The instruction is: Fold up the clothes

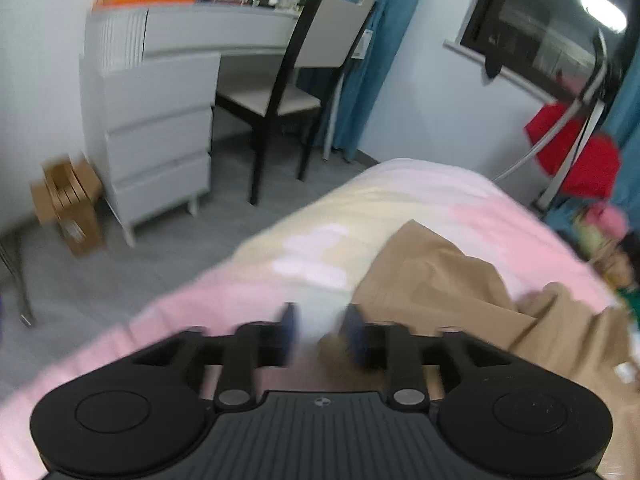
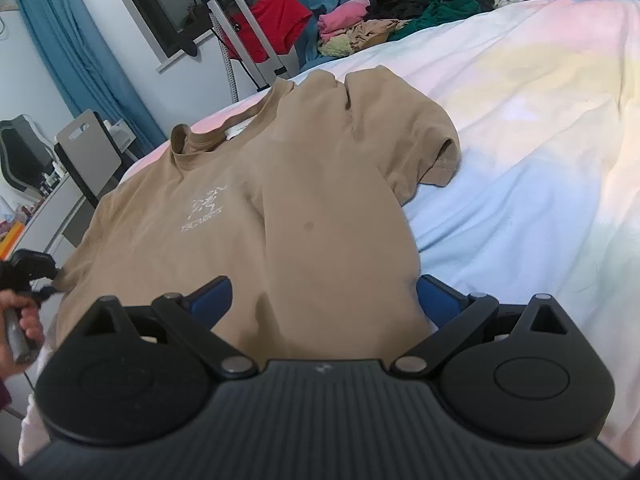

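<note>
1. Shirt [image 2: 280, 200]: a tan T-shirt spread front-up on the bed [image 2: 520, 200], white print on the chest, collar toward the far edge, hem at the near edge. No fold shows in it; one sleeve lies out flat to the right, and the fabric has a few soft creases near the collar.
2. Right claw [image 2: 324, 300]: its blue fingers stand wide apart, straddling the hem at the shirt's right side, with cloth lying between them but not pinched.
3. Left claw [image 1: 322, 336]: the left wrist view is blurred. Its fingers show a gap with bed sheet between them, so I judge it apart and holding nothing. In the right wrist view it sits at the shirt's left side near the bed's edge, with a hand [image 2: 24, 320] on its handle; whether it touches cloth I cannot tell.
4. Handling, as a judgement: light, limp knit, not fragile. It will sag and wrinkle when lifted and drag on the sheet, so take it at firm seams, the hem corners, shoulder or sleeve edge, and pinch through both layers.
5. Far corner of the bed: a heap of mixed clothes [image 2: 400, 12], pink, green and black, well apart from the shirt.
</note>
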`<act>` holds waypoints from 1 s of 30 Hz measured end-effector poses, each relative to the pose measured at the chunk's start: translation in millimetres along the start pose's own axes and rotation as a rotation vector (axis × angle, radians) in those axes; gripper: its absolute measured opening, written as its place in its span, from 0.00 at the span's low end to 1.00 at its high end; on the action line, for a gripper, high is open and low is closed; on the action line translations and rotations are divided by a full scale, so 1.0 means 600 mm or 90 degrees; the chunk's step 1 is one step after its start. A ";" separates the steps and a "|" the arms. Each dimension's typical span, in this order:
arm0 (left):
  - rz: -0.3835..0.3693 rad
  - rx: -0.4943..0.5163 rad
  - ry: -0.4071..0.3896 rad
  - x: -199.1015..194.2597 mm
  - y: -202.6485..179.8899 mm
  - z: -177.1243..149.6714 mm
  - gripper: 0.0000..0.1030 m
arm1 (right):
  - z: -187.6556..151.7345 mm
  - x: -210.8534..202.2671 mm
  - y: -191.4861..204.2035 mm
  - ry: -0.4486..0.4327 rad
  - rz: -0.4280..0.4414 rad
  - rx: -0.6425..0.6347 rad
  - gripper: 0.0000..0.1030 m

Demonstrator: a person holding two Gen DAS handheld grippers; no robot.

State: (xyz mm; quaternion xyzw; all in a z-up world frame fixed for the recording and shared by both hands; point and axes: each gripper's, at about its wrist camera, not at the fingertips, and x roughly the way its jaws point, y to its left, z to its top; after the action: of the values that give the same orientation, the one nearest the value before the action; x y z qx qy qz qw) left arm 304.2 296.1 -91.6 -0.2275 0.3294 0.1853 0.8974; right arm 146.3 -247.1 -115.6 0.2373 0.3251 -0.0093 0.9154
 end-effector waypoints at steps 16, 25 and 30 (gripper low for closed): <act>-0.195 -0.139 0.056 -0.024 0.025 -0.049 0.27 | -0.002 -0.006 0.010 -0.005 0.000 -0.012 0.97; -0.006 0.103 -0.025 -0.033 -0.051 -0.055 0.05 | 0.004 -0.019 0.016 -0.034 0.010 -0.037 0.97; 0.001 0.144 -0.063 -0.087 -0.072 -0.077 0.53 | 0.007 -0.030 0.022 -0.052 0.017 -0.052 0.97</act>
State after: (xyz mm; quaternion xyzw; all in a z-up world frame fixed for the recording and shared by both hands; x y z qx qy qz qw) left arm 264.2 226.0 -75.2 -0.1154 0.3035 0.1588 0.9324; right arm 136.7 -239.5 -96.3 0.2032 0.2843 0.0067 0.9369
